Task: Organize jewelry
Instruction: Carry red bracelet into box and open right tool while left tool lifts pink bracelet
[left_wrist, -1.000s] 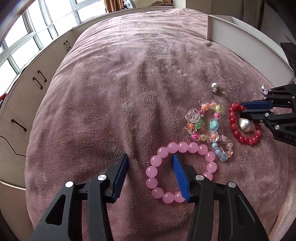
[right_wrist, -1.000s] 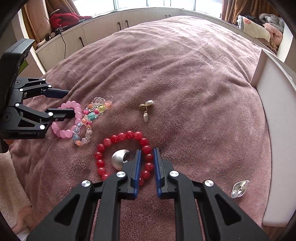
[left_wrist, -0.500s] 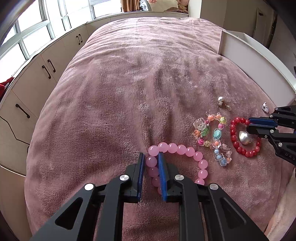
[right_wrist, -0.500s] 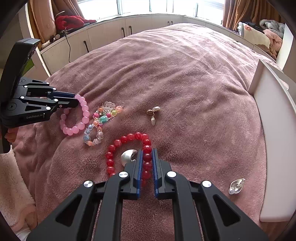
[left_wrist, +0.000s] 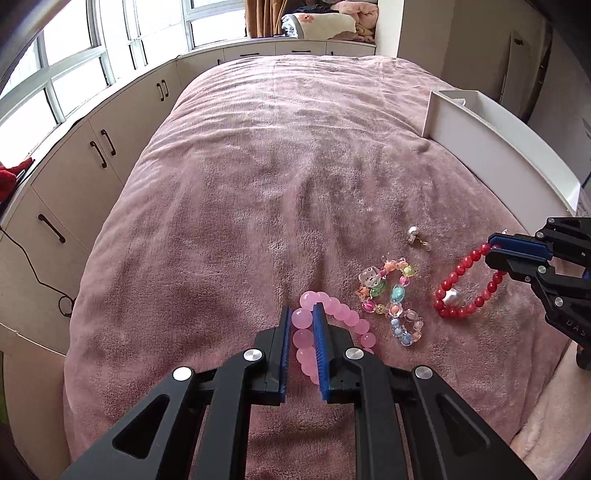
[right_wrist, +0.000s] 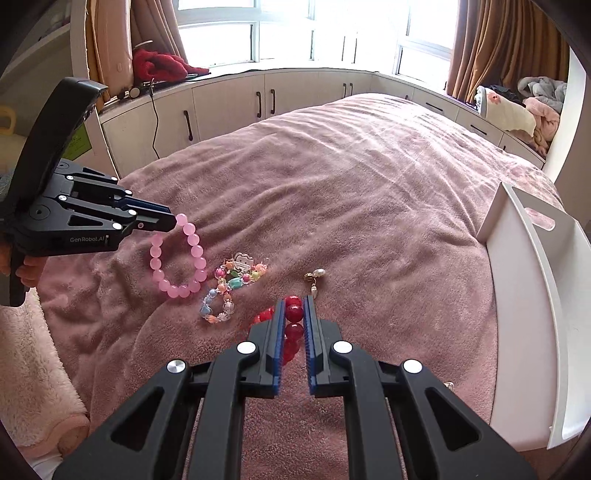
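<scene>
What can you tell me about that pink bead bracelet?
The pink bracelet is a ring of round, glossy, translucent pink beads, perhaps glass or plastic. The left gripper is shut on a bead at its top, and it hangs as an open loop. Its lowest beads look about level with the mauve fleece blanket; whether they touch is unclear.

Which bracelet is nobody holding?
The multicolored charm bracelet, lying on the blanket between the others. The pink bracelet hangs from the left gripper, the red bracelet from the right gripper.
</scene>
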